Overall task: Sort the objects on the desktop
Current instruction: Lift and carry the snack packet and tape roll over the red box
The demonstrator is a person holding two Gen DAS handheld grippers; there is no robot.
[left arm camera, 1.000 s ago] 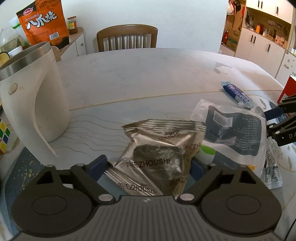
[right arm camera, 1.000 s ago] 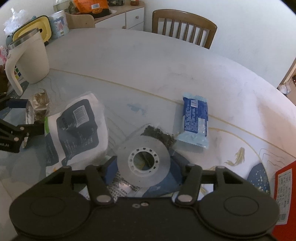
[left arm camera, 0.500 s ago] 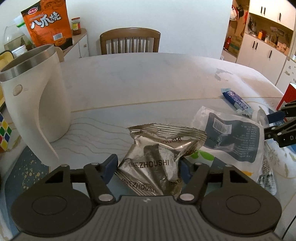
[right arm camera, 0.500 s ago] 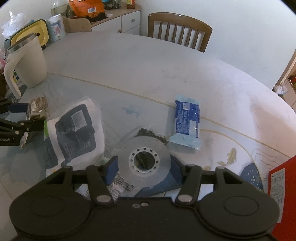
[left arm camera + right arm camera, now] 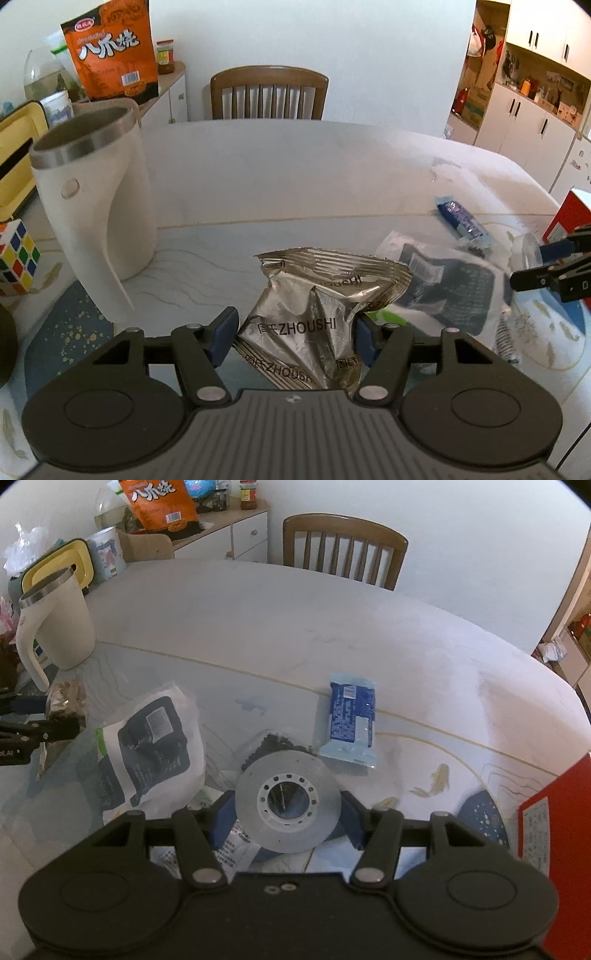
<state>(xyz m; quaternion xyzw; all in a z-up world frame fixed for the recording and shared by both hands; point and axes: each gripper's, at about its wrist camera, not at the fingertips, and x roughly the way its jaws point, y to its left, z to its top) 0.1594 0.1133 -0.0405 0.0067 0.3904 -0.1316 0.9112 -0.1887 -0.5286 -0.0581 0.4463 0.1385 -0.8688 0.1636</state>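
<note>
While both grips are only just made, the sorting has barely begun.
The left hand-held gripper is closing, pinching the silver snack packet; the right hand-held gripper pinches the tape roll. The blue wrapper, white pouch and mug lie unsorted, mug near the counter left edge.

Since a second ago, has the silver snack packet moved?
Yes. The silver snack packet has lifted off the table, crumpled between the left claw, whose jaws are closing; the white mug now looks lower.
</note>
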